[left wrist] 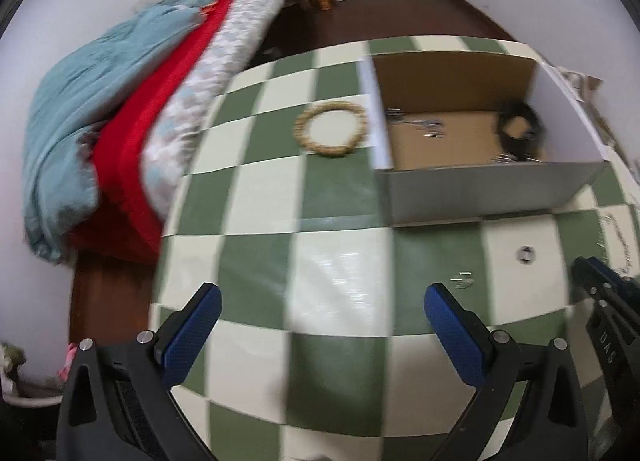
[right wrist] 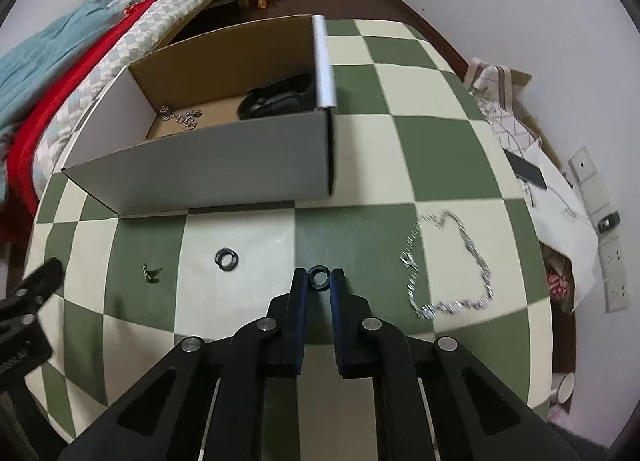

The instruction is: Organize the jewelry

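Note:
My right gripper [right wrist: 319, 276] is shut on a small black ring [right wrist: 319, 278], held just above the green-and-cream checked table [right wrist: 360, 141]. A second black ring [right wrist: 226, 259] and a small dark earring [right wrist: 151, 273] lie to its left, and a silver chain [right wrist: 452, 265] lies to its right. The open cardboard box [right wrist: 208, 169] behind holds a silver chain [right wrist: 182, 117] and a black bracelet [right wrist: 280, 97]. My left gripper [left wrist: 322, 325] is open and empty over the table. A beaded wooden bracelet [left wrist: 331, 128] lies left of the box [left wrist: 480, 193].
A bed with teal, red and patterned bedding [left wrist: 120, 121] runs along the table's left side. Bags, papers and a phone [right wrist: 528, 173] are piled at the right edge. My right gripper shows at the right edge of the left wrist view [left wrist: 608, 301].

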